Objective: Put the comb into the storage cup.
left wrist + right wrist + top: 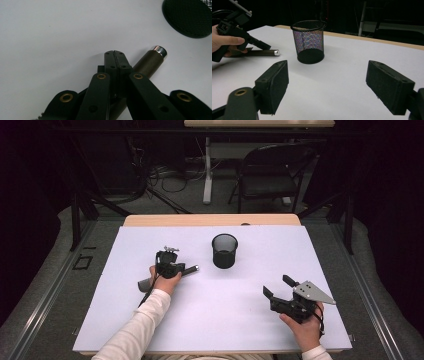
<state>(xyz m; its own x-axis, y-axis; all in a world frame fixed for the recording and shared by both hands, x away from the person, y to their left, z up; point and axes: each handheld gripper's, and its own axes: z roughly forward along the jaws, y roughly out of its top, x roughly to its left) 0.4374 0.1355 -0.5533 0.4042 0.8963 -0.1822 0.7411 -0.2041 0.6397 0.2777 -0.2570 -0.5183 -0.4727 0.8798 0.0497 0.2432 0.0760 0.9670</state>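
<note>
The left gripper is hovering, jaws pressed together, above the pen — spread them first; the right gripper is waiting spread near the mesh cup.

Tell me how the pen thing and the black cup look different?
The pen is long and thin; the mesh cup is short, wide and round. The pen lies flat on the table; the cup stands upright with its mouth open. The pen is solid with a shiny silver tip; the cup is see-through black mesh. The pen lies beneath the left gripper; nothing touches the cup. Both are dark.
</note>
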